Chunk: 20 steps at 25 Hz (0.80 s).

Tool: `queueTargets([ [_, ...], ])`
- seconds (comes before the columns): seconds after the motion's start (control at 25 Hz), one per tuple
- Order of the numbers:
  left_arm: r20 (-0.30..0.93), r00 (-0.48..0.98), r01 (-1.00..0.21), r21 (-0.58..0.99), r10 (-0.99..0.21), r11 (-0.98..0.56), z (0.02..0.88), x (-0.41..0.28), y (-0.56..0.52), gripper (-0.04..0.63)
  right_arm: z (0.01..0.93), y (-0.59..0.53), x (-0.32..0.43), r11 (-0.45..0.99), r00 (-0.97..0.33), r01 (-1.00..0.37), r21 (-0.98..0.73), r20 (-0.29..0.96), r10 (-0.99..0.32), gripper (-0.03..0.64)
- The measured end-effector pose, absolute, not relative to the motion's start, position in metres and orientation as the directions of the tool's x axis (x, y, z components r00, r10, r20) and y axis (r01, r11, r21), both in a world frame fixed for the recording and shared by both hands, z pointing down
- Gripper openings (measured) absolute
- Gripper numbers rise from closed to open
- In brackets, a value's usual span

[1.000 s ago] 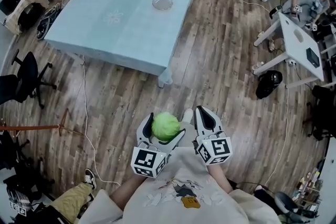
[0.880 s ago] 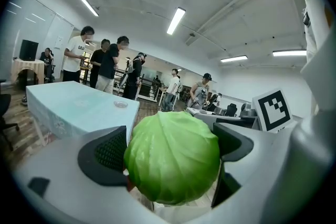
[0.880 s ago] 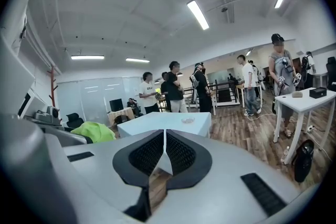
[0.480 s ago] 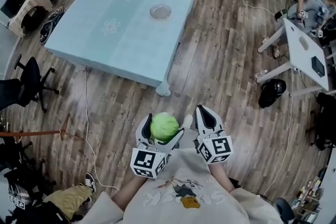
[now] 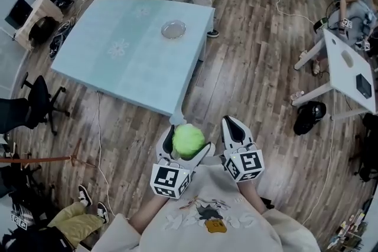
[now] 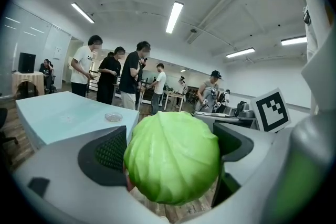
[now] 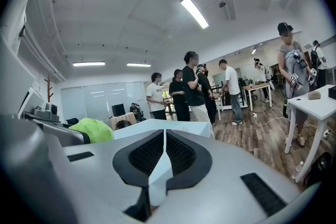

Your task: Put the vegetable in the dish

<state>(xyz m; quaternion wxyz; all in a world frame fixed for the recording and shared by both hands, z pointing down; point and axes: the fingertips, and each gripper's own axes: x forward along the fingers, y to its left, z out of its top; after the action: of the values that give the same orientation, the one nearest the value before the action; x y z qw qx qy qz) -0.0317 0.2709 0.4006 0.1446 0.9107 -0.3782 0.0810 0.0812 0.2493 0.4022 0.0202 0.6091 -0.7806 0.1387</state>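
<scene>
1 cabbage (image 6: 172,157): round, leafy, likely light and slightly yielding. Left gripper (image 5: 186,144) clamps it across its middle, short of the table (image 5: 106,74). Right gripper (image 7: 164,152): jaws together, empty. 1 dish (image 5: 173,29): near table's far right corner.

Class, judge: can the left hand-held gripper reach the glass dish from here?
Probably not: the left hand-held gripper, holding the cabbage, is short of the table; the dish lies far across it.
</scene>
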Motion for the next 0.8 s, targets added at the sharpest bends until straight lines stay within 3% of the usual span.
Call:
queueTargets([
  [0.36,0.275,0.666,-0.745,0.21,-0.694,-0.633,0.407,0.006,0.242,0.526,0.403,0.212,0.116,0.271,-0.309,-0.94,-0.207,0.183,-0.933,0.031],
  [0.8,0.313,0.648,-0.761,0.225,-0.694,-0.609,0.414,0.004,0.197,0.526,0.414,0.175,0.109,0.292,-0.345,-0.926,-0.239,0.224,-0.911,0.031],
])
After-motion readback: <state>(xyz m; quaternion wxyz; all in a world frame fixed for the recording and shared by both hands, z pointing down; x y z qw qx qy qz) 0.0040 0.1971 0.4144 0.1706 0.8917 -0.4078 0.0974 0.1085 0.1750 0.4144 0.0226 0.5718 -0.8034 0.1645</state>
